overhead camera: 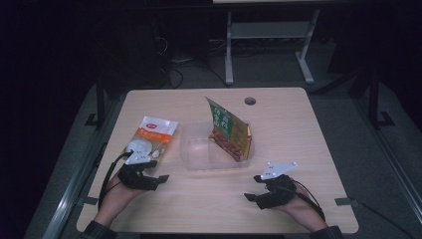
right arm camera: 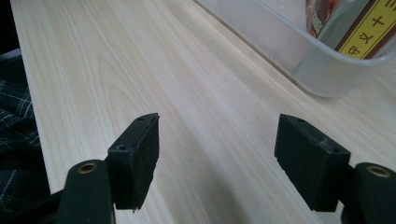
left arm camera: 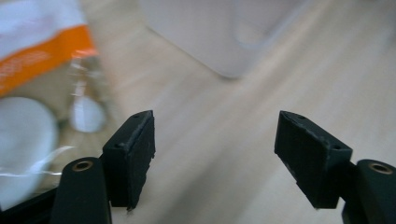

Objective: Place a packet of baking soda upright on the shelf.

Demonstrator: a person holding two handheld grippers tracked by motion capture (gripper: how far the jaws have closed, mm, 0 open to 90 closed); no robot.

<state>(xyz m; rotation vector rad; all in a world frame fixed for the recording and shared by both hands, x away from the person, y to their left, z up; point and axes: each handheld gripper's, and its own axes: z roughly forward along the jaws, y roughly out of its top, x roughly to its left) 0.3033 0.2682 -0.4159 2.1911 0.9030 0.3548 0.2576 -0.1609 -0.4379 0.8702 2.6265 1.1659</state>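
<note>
Resting both hand-held grippers on the tabletop [overhead camera: 298, 129], jaws wide, empty — left hand-held gripper [overhead camera: 158, 175] nearest the white-orange packet [overhead camera: 152, 137]; probably grab it next — into the clear tub [overhead camera: 199, 149].

The high view looks down on the table [overhead camera: 298, 129]; both gripper views skim it closely, sharing the clear container [right arm camera: 322, 70].

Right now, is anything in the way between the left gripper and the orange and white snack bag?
No, nothing visible. The left gripper sits open right beside the orange and white bag, with just bare table at its jaws. The clear plastic box stands off to the side.
</note>
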